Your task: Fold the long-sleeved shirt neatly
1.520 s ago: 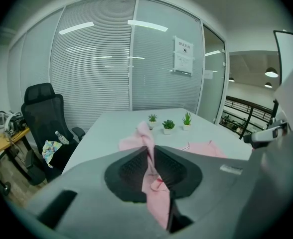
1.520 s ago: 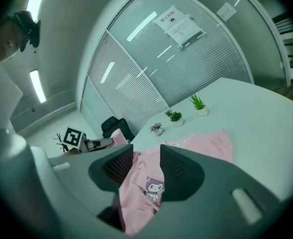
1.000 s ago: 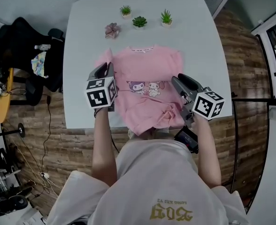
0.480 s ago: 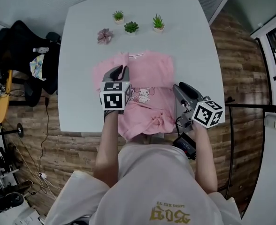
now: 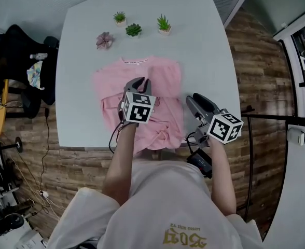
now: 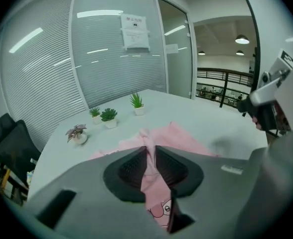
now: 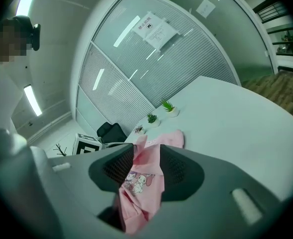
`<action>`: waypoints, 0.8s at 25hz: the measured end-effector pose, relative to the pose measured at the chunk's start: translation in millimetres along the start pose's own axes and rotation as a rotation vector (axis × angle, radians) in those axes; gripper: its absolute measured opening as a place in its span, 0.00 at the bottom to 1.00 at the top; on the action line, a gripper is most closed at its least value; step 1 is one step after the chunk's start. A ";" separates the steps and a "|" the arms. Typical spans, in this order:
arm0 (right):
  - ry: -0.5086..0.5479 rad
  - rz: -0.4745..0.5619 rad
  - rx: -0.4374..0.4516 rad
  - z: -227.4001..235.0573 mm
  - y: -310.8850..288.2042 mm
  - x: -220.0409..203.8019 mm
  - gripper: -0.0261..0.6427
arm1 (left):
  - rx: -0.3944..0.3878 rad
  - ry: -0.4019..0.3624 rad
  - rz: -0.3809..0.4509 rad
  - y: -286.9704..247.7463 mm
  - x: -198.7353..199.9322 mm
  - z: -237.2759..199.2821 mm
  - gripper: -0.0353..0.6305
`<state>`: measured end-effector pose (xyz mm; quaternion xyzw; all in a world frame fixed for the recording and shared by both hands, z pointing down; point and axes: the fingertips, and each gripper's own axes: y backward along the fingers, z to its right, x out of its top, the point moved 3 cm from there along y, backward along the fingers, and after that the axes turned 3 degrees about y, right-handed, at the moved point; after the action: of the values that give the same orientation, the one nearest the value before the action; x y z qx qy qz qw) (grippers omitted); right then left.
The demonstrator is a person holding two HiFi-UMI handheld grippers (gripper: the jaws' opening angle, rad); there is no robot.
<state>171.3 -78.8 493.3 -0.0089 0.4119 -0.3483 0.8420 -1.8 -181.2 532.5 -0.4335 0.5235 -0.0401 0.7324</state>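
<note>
While the pink shirt (image 5: pixel 165 74) lies on the white tabletop (image 5: pixel 204 51), my left tool (image 5: pixel 137 81) pinches a raised fold at its middle, and its marker cube hides the print. My right tool (image 5: pixel 190 98) stands half open beside the shirt's right edge, empty. Potted plants (image 5: pixel 134 30) sit beyond the collar, above a wooden floor (image 5: pixel 256 61).

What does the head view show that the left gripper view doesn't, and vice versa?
Only the head view: the person's arms, the wooden floor, and the pink shirt seen from above. Only the left gripper view: the left gripper pinching a fold of that shirt, and a paper notice on the glass wall. Both: the shirt, the white table, four potted plants.
</note>
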 end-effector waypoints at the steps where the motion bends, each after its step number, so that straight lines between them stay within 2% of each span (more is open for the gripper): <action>1: -0.002 -0.002 0.000 1.6 1.0 -0.7 0.29 | -0.019 -0.028 -0.011 -4.6 -3.3 7.1 0.16; 2: -0.003 -0.004 0.000 2.7 1.9 -1.2 0.29 | -0.050 -0.047 -0.024 -8.5 -7.2 14.9 0.23; 4: -0.005 -0.002 0.000 3.6 3.6 -1.5 0.29 | -0.127 -0.048 -0.050 -12.6 -15.7 28.7 0.47; 5: -0.006 0.000 0.000 3.8 4.5 -1.6 0.29 | -0.153 -0.035 -0.058 -12.9 -19.9 32.2 0.53; 7: -0.005 0.001 0.000 3.8 6.1 -2.5 0.29 | -0.160 0.003 -0.062 -11.9 -27.2 28.9 0.55; 10: -0.005 -0.003 0.001 4.6 8.7 -5.9 0.29 | -0.106 0.140 -0.062 -11.9 -35.2 6.2 0.55; 12: -0.007 -0.009 0.000 6.0 10.7 -9.0 0.29 | -0.063 0.243 -0.100 -18.1 -45.9 -9.0 0.51; 13: -0.006 -0.012 -0.001 6.7 11.6 -10.5 0.29 | -0.043 0.265 -0.131 -22.2 -52.0 -14.1 0.50; 16: -0.003 -0.020 -0.002 6.8 13.9 -14.0 0.29 | 0.000 0.259 -0.191 -31.3 -62.6 -21.0 0.41; 20: -0.003 -0.021 -0.003 7.5 18.3 -16.8 0.29 | 0.029 0.282 -0.175 -37.8 -60.3 -24.5 0.26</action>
<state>180.2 -57.0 504.3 -0.0150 0.4112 -0.3565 0.8388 -33.5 -188.3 600.4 -0.4568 0.5809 -0.1717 0.6515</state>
